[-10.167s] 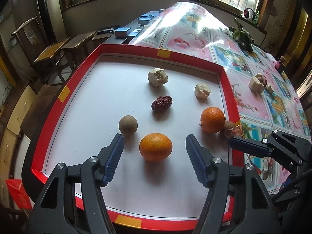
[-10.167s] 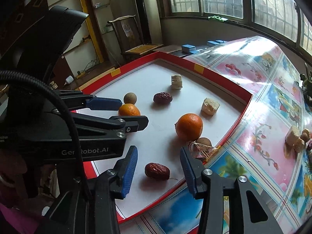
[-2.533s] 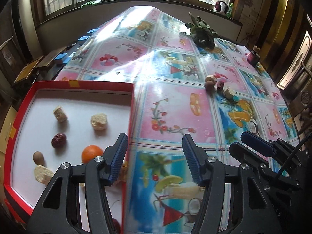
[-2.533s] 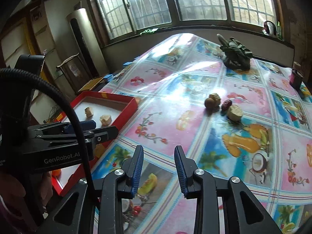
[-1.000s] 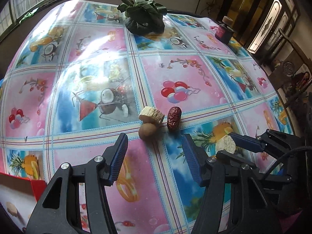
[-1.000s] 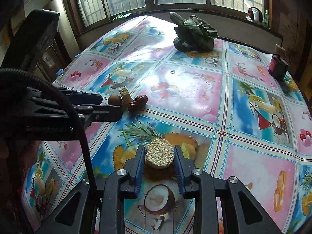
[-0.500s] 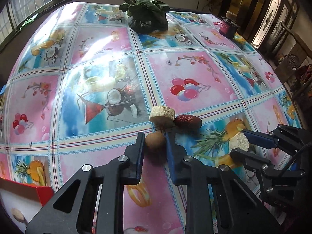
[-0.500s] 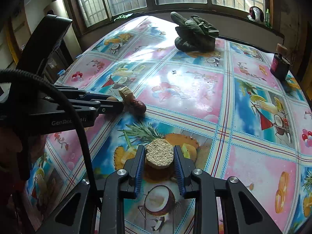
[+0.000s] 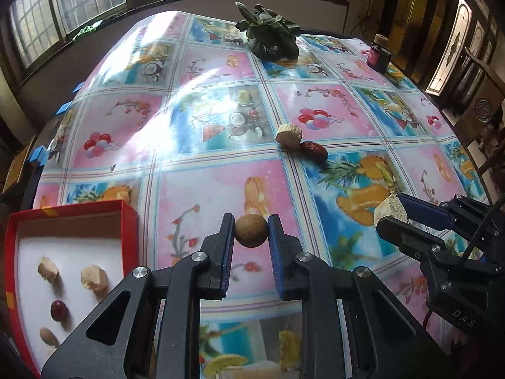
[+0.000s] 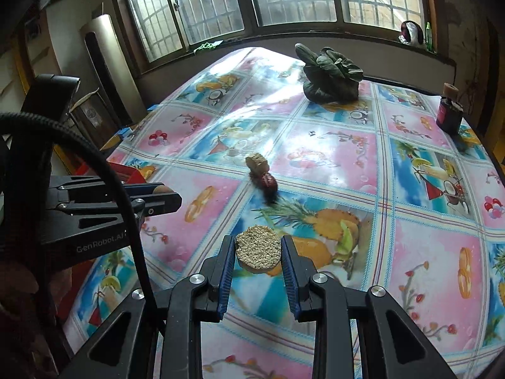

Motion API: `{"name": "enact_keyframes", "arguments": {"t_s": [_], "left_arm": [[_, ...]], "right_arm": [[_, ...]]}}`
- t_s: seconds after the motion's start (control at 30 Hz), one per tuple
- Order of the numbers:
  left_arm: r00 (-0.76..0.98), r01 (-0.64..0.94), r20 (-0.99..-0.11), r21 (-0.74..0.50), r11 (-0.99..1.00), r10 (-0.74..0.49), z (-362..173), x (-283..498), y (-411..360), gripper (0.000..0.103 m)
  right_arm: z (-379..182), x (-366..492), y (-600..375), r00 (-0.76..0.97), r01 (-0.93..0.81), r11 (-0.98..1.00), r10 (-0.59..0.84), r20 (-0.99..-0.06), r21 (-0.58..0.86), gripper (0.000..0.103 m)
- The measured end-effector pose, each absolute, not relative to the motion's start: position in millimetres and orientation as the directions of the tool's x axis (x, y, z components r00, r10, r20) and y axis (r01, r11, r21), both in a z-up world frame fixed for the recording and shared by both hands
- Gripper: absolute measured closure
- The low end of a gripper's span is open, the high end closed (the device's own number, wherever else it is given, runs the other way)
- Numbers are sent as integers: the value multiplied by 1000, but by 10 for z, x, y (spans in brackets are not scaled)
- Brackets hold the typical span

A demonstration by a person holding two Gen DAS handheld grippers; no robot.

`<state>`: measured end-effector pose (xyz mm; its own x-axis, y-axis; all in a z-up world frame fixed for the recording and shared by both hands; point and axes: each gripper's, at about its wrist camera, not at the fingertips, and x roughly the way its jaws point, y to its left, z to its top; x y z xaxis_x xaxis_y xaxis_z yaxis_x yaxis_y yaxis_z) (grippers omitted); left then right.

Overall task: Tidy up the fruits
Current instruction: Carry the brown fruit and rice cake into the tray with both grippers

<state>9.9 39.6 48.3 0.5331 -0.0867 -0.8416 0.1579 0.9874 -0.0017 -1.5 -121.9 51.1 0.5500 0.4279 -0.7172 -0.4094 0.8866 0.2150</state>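
My left gripper [image 9: 251,232] is shut on a small round brown fruit [image 9: 251,231] and holds it above the tablecloth. My right gripper [image 10: 258,252] is shut on a pale, grainy round slice [image 10: 258,251], also lifted; it shows at the right of the left wrist view [image 9: 390,211]. A pale chunk [image 9: 289,136] and a red date [image 9: 313,150] lie together on the table further out, also seen in the right wrist view [image 10: 258,161] [image 10: 268,183]. A red-rimmed white tray [image 9: 79,208] at the lower left holds two pale chunks, a date and a brown fruit.
The table wears a glossy fruit-print cloth [image 9: 202,189]. A dark leafy vegetable [image 9: 271,36] lies at the far side and a small dark jar [image 9: 379,58] at the far right. Windows run along the back wall; a wooden chair [image 9: 483,107] stands right.
My left gripper has lifted the brown fruit off the table and pulled back toward the tray. My right gripper has raised the grainy slice. The chunk and date stay put.
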Motion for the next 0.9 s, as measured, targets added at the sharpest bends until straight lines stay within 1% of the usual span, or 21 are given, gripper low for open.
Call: {"name": "enact_keyframes", "arguments": {"t_s": [0.33, 0.5, 0.9], "left_arm": [[570, 81, -821, 4, 997, -43, 554, -375, 663, 83], [577, 61, -816, -5, 998, -39, 557, -526, 786, 83], [607, -21, -794, 1, 1000, 14, 637, -764, 1206, 83]], "right_arm": [[574, -442, -878, 540, -439, 868, 463, -703, 234, 75], [589, -588, -713, 533, -459, 858, 472, -702, 229, 75], [633, -763, -239, 492, -545, 813, 509, -706, 207, 75]]}}
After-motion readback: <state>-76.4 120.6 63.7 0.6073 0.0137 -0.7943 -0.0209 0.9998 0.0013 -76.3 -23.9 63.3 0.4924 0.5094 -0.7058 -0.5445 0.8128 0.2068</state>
